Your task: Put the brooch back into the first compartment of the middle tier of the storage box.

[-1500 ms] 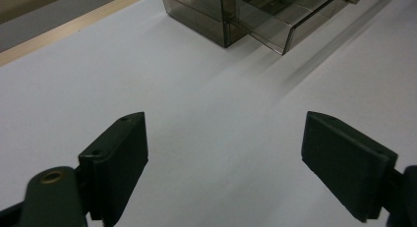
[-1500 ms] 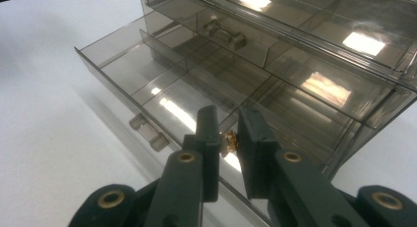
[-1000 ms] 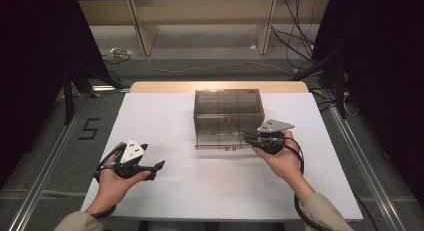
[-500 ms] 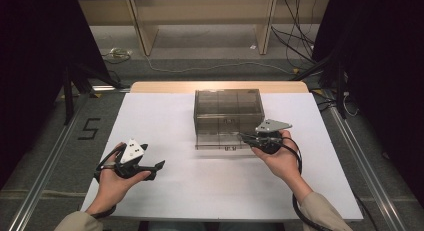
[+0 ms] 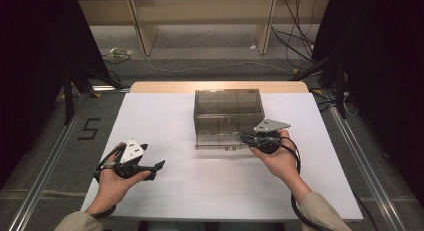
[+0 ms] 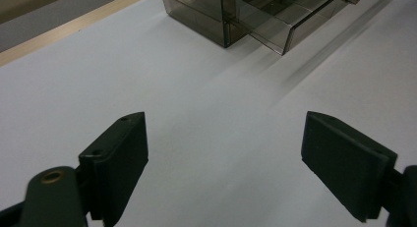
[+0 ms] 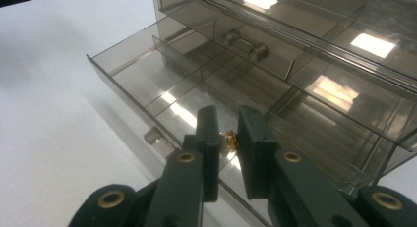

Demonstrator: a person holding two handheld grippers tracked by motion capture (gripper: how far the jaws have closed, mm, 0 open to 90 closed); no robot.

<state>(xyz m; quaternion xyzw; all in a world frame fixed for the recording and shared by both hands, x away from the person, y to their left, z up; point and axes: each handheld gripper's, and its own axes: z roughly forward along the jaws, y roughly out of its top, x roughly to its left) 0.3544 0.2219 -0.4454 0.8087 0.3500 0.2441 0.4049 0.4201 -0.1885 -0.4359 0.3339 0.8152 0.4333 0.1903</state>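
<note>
A smoky clear plastic drawer box (image 5: pixel 227 108) stands mid-table, and its bottom drawer (image 5: pixel 220 141) is pulled out toward me. In the right gripper view this drawer (image 7: pixel 147 65) shows several bare compartments. My right gripper (image 5: pixel 243 137) is at the drawer's right front, held just over it. Its jaws (image 7: pixel 227 120) stand close together, shut on a small gold-coloured piece (image 7: pixel 230 140). My left gripper (image 5: pixel 159 166) rests in the hand at the table's near left, well away from the box. Its jaws (image 6: pixel 223 138) are wide open over bare white table.
White paper covers the table (image 5: pixel 165 116), with a wooden strip along its far edge (image 5: pixel 215 86). Metal rails (image 5: pixel 45 171) run along both sides. Cables lie on the floor (image 5: pixel 210 66) beyond the table. The right gripper's cable (image 5: pixel 295 161) loops by the wrist.
</note>
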